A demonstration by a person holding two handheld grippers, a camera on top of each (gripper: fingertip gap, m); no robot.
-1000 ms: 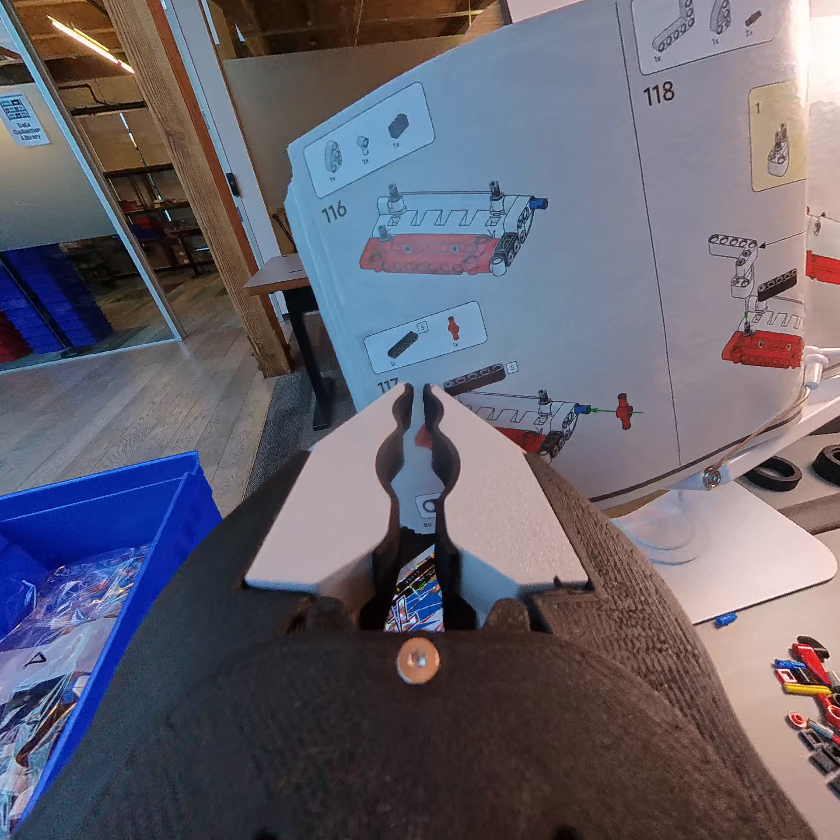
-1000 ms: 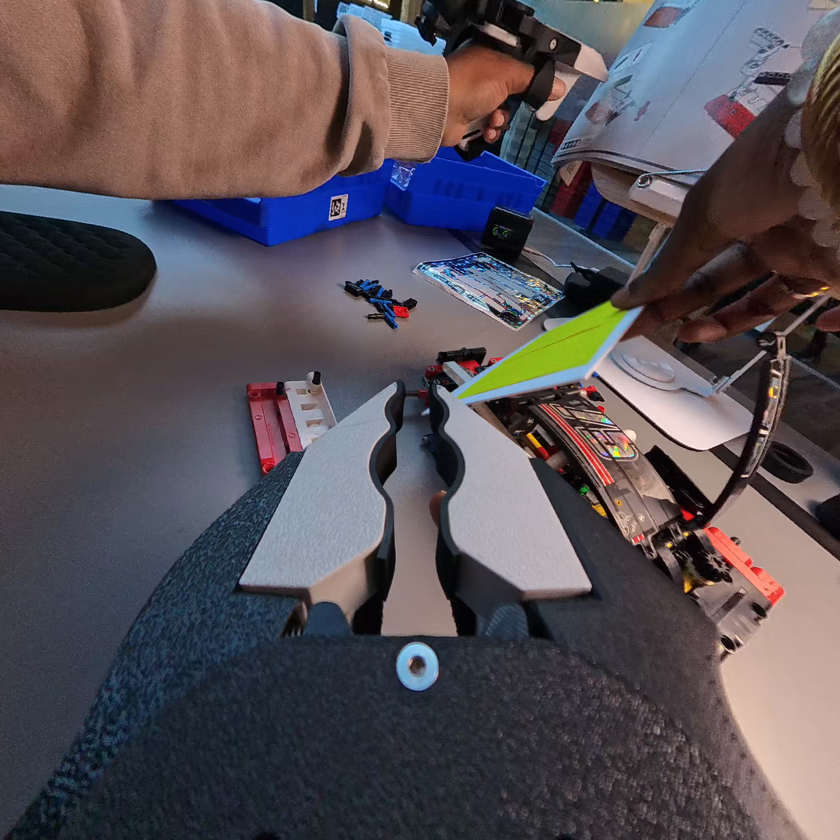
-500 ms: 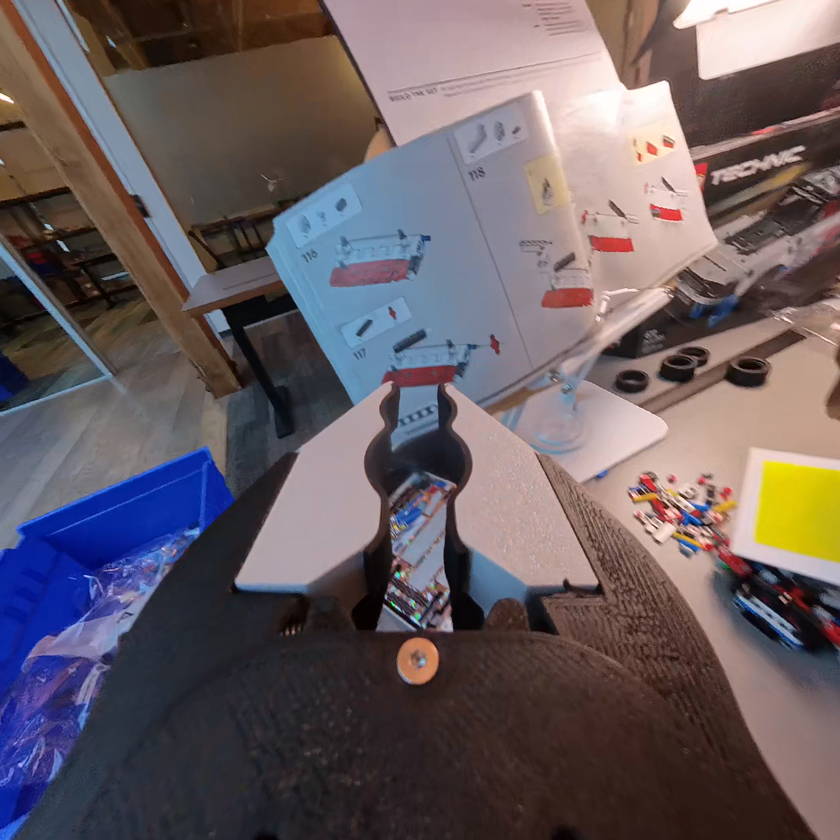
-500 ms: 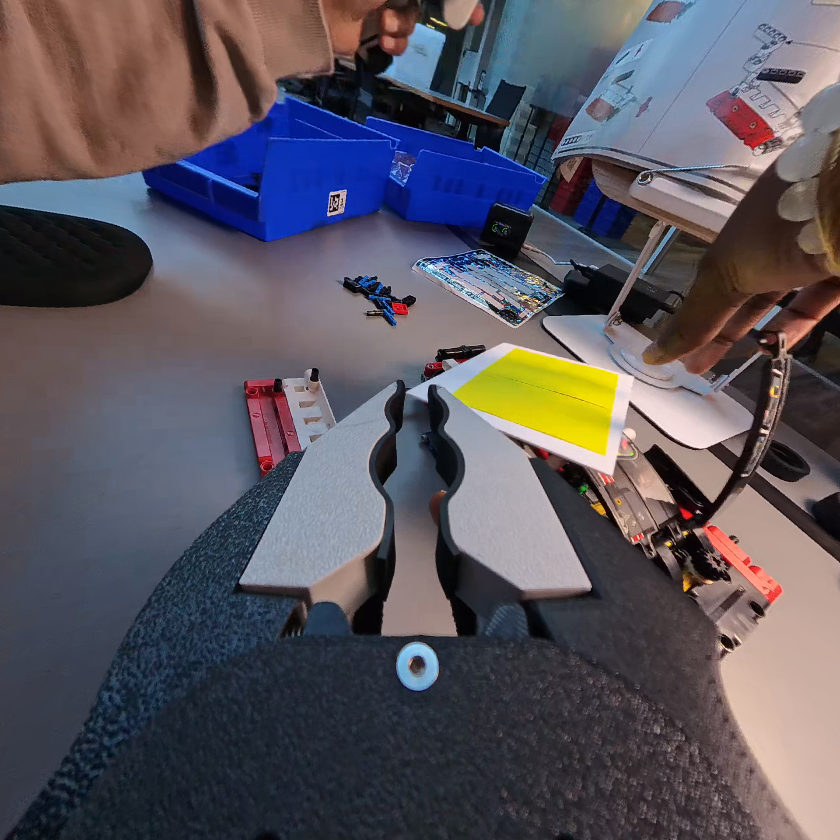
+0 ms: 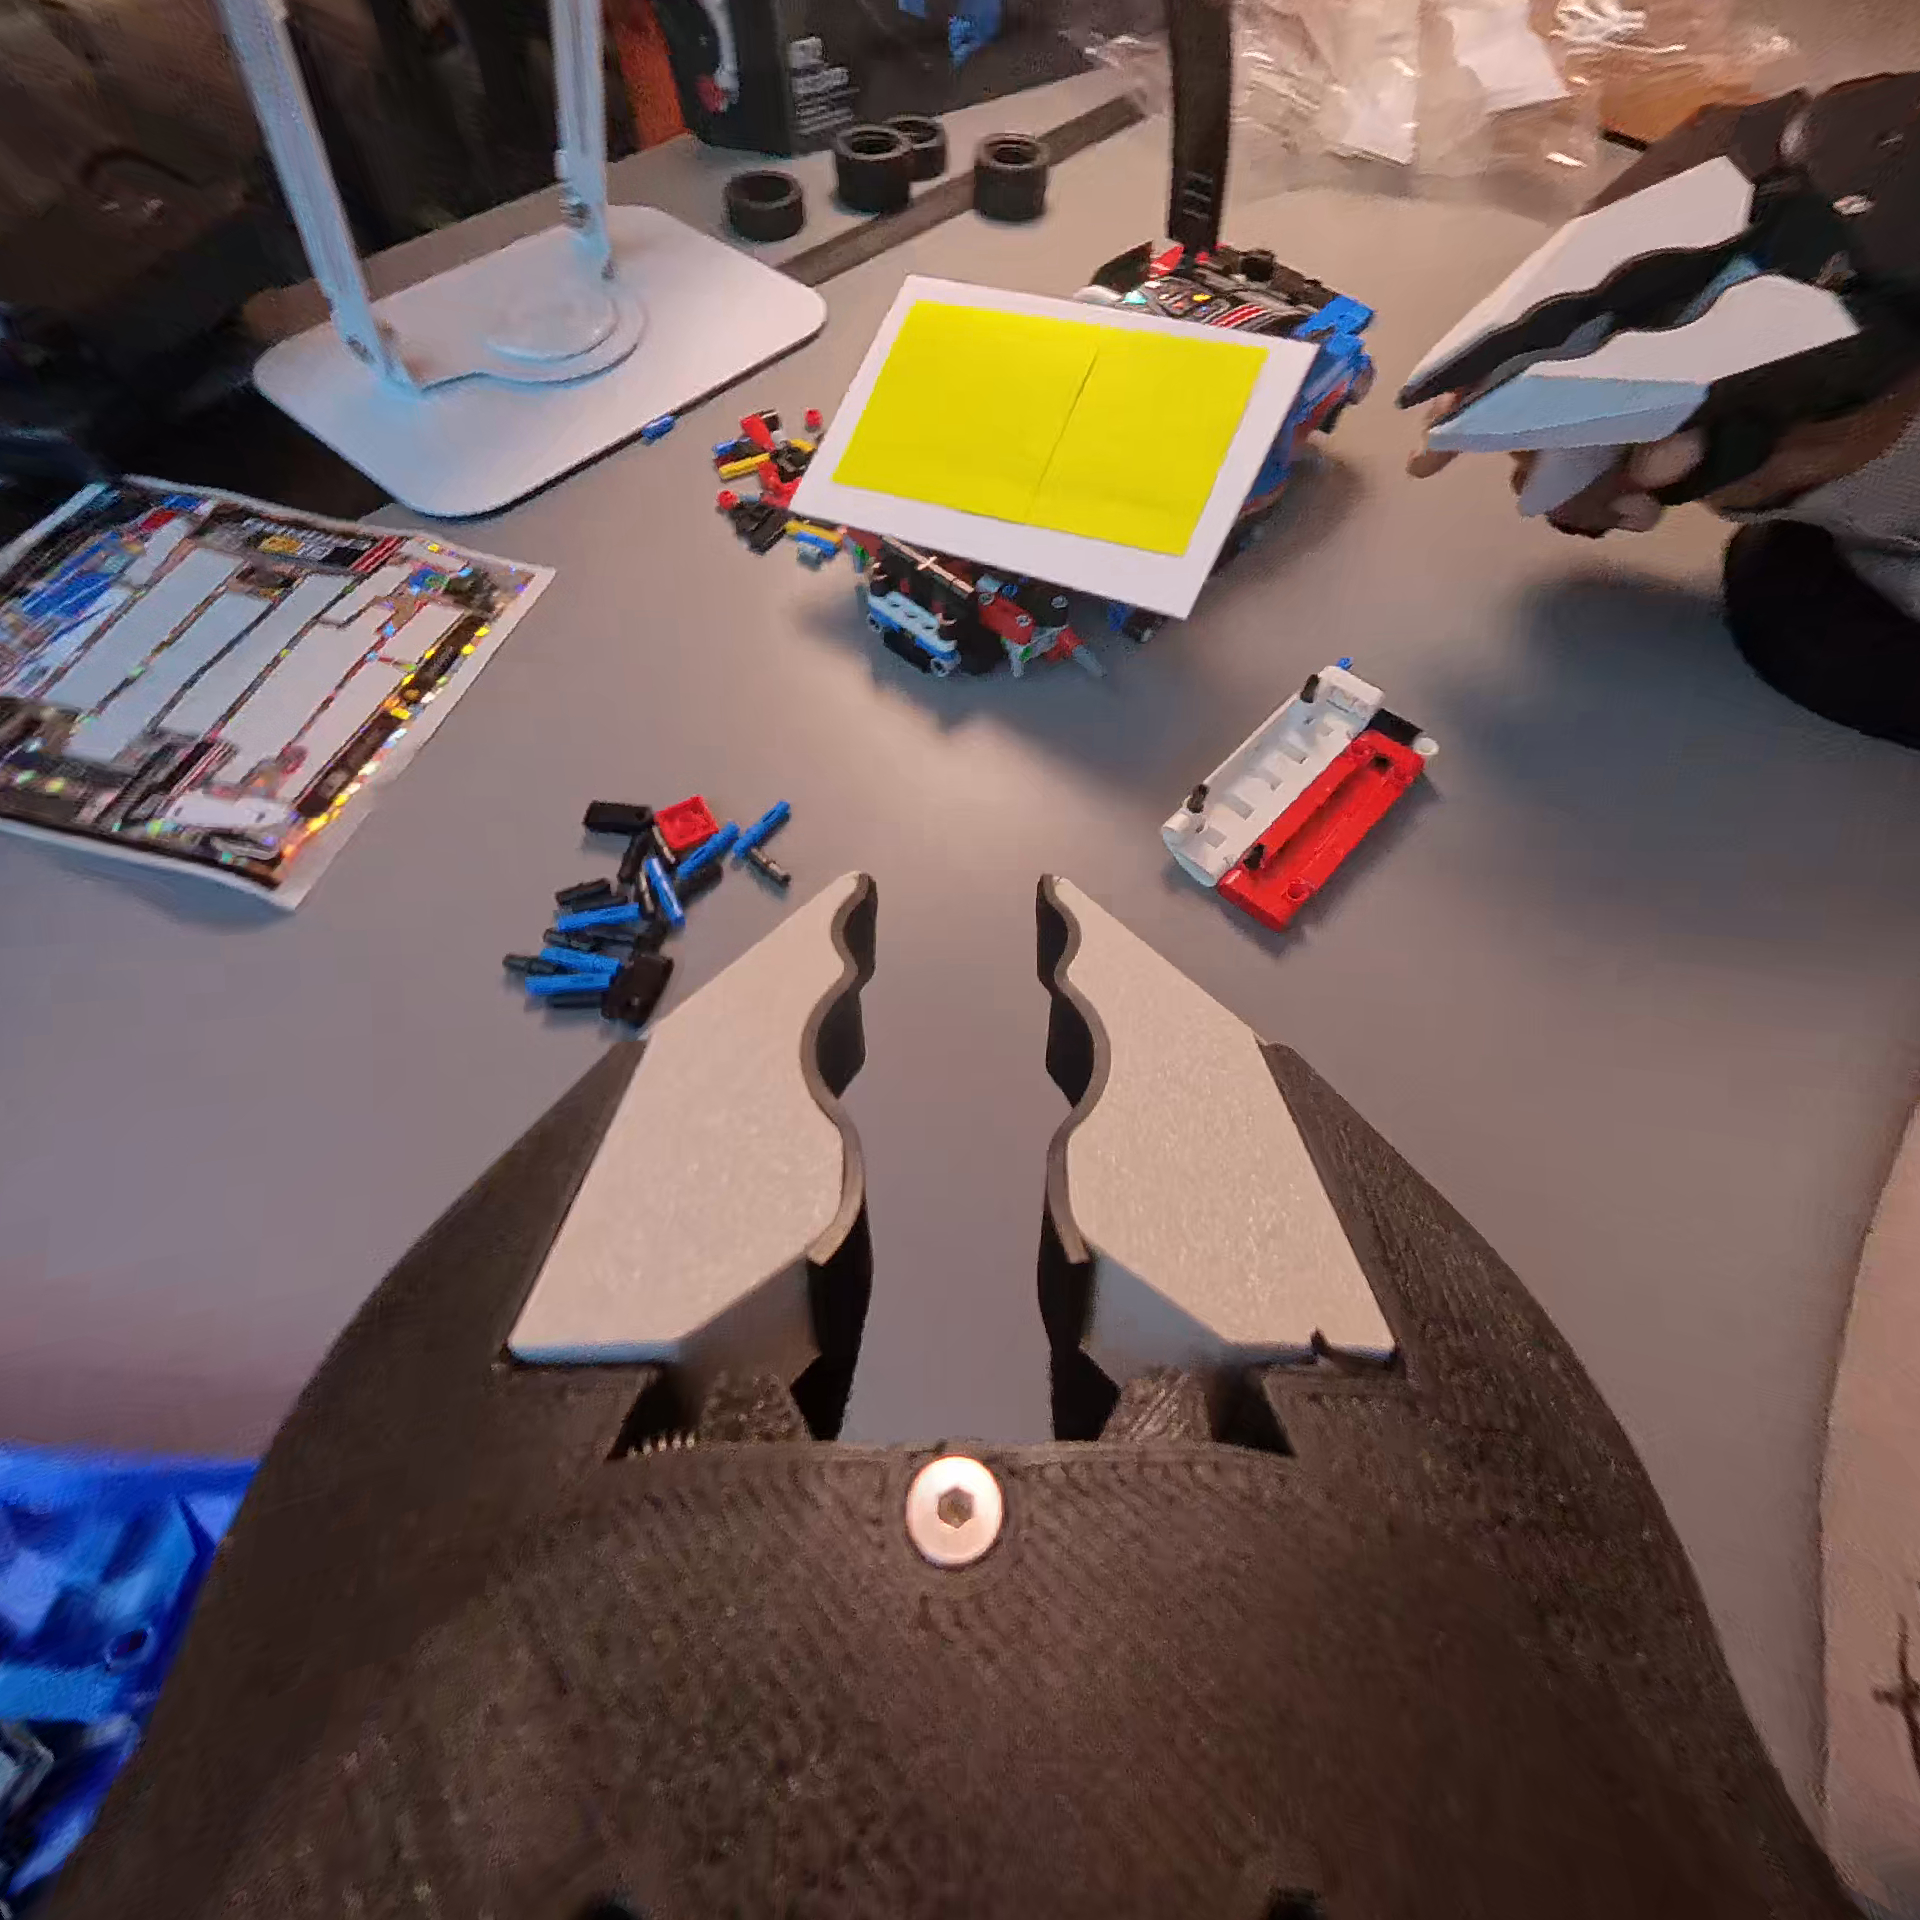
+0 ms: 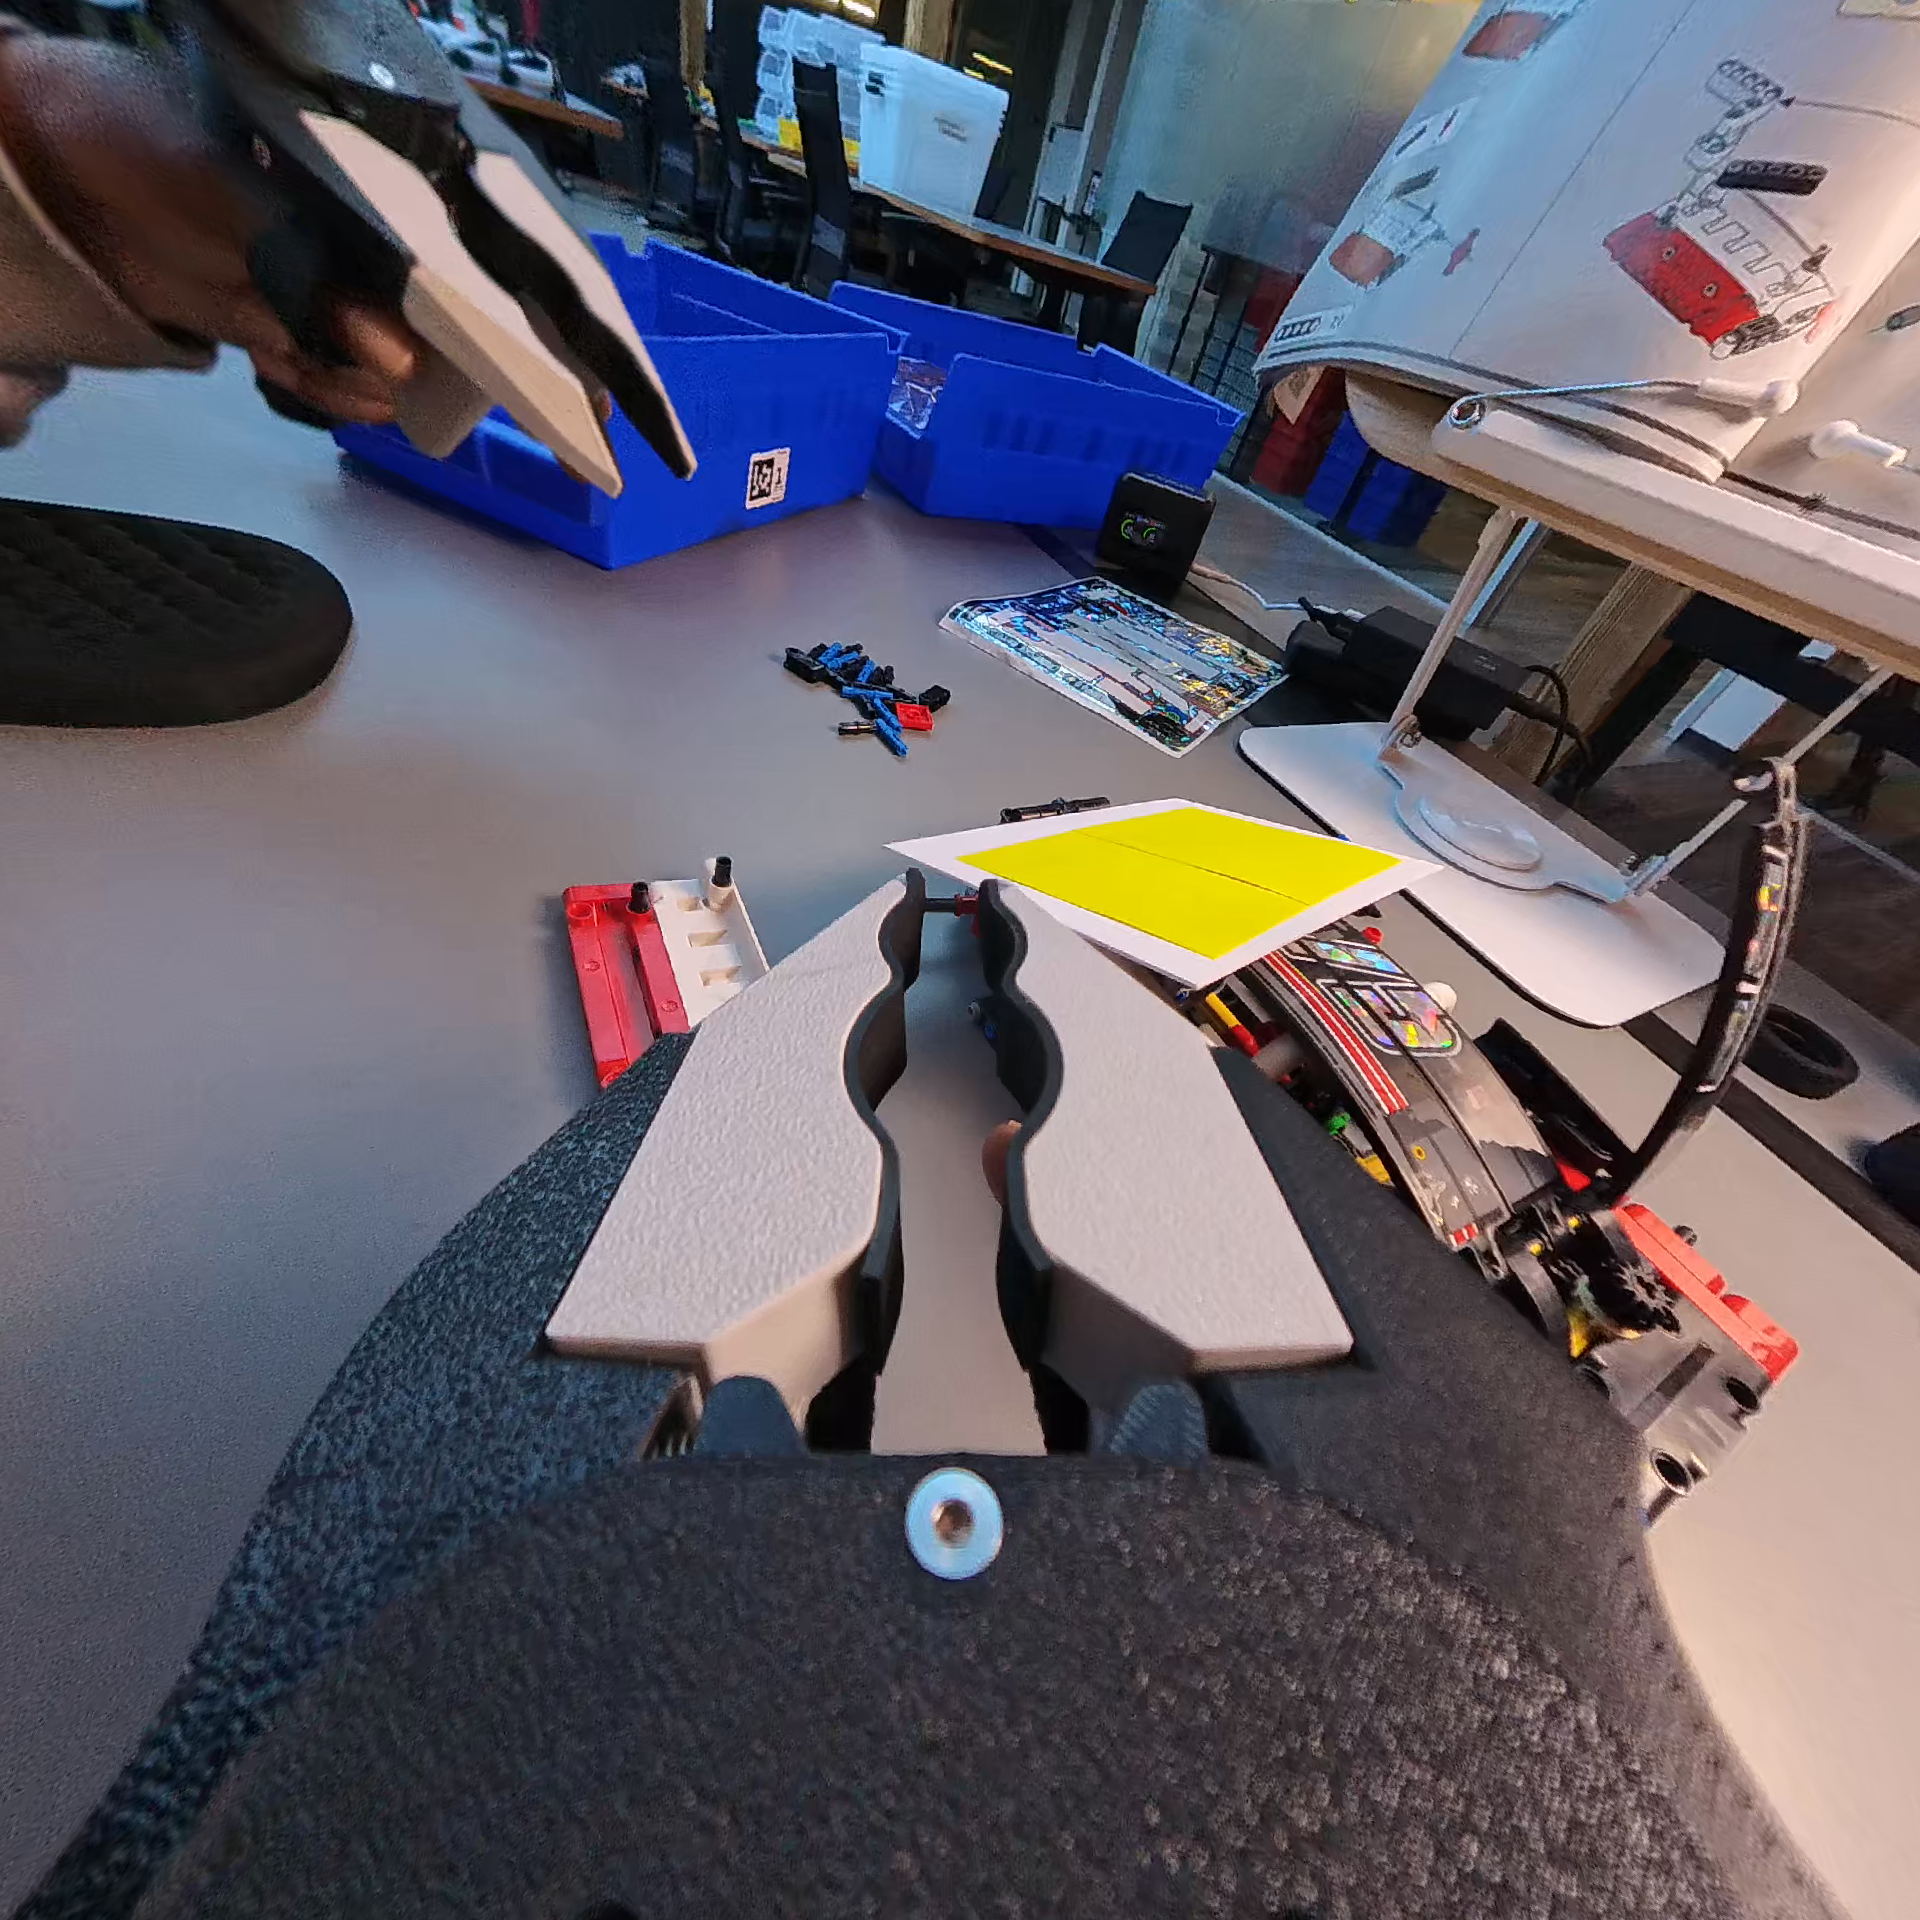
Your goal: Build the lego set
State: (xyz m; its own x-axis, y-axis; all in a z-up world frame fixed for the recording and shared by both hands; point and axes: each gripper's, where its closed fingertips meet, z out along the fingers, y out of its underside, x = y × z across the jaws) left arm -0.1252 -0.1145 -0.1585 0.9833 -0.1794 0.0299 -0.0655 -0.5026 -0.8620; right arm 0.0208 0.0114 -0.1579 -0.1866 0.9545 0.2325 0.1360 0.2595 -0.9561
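Both tools are empty, so the build sits between steps: a part has to be chosen and fetched before anything can be joined.

The left hand-held gripper [image 5: 951, 894] hangs above the grey counter [image 5: 312, 1091] with its jaws spread well apart and nothing between them. Just ahead and to its left lies a small heap of blue and black pins [image 5: 634, 914] with 1 red plate among them. To its right, well apart from the heap, the red-and-white sub-assembly [image 5: 1299, 795] lies flat on the counter.

The right hand-held gripper [image 6: 948, 902] has its jaws only slightly parted and holds nothing. It sits low beside the partly built car [image 6: 1455, 1101], which carries a white card with a yellow panel [image 6: 1174, 873] on top. The instruction booklet [image 6: 1621, 208] stands open on its stand [image 6: 1496, 862], and a sticker sheet [image 5: 218, 665] lies near the stand's base.

Judging by the layout, the next move is to pick a pin from the heap for the red-and-white sub-assembly. That calls for narrowing the left jaws, coming down over 1 piece without scattering its neighbours, and steadying the sub-assembly with the right tool.
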